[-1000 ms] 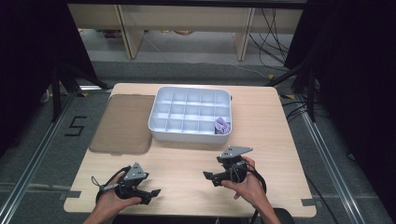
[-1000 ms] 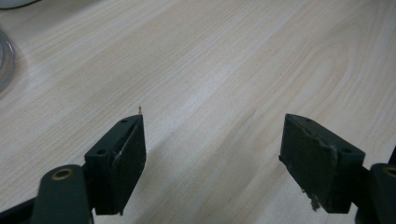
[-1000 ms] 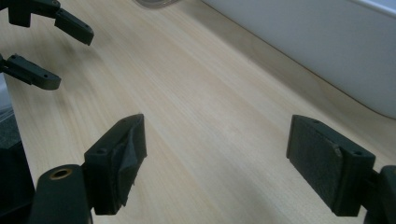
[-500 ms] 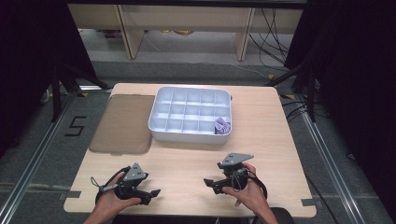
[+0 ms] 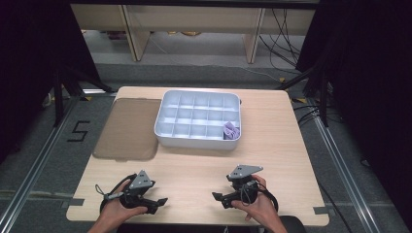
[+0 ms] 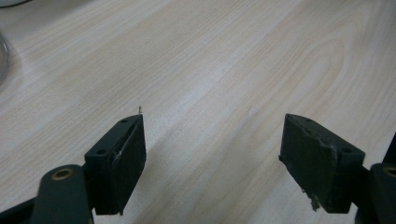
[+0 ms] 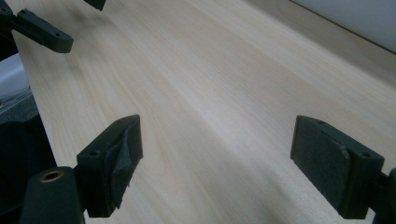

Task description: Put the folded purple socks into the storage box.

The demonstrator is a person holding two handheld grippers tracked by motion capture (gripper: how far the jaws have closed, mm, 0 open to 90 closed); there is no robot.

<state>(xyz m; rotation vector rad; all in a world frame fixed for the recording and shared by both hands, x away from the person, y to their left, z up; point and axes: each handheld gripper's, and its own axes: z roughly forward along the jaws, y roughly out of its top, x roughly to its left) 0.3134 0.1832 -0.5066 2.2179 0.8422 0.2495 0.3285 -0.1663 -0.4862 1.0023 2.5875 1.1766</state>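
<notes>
Near the table's front edge a hand holds my left gripper (image 5: 157, 203), its jaws pointing right toward the middle. In the left gripper view it (image 6: 212, 158) stands open, with only bare wood between the pads. My right gripper (image 5: 219, 198) lies in the other hand a short way to the right, jaws pointing left at the left one. In the right gripper view it (image 7: 217, 161) is open and holds nothing, and the left gripper's jaw (image 7: 43, 32) shows at the top left. Both hover low over the wooden table (image 5: 272, 145).
A white compartment tray (image 5: 194, 141) sits at the table's middle back, with a small purple item (image 5: 231, 130) in its front right cell. A flat brown translucent lid (image 5: 127, 128) lies left of the tray. Cables trail from both grippers.
My right gripper has drawn back toward the front edge of the table and sits lower. The left gripper has barely moved.
</notes>
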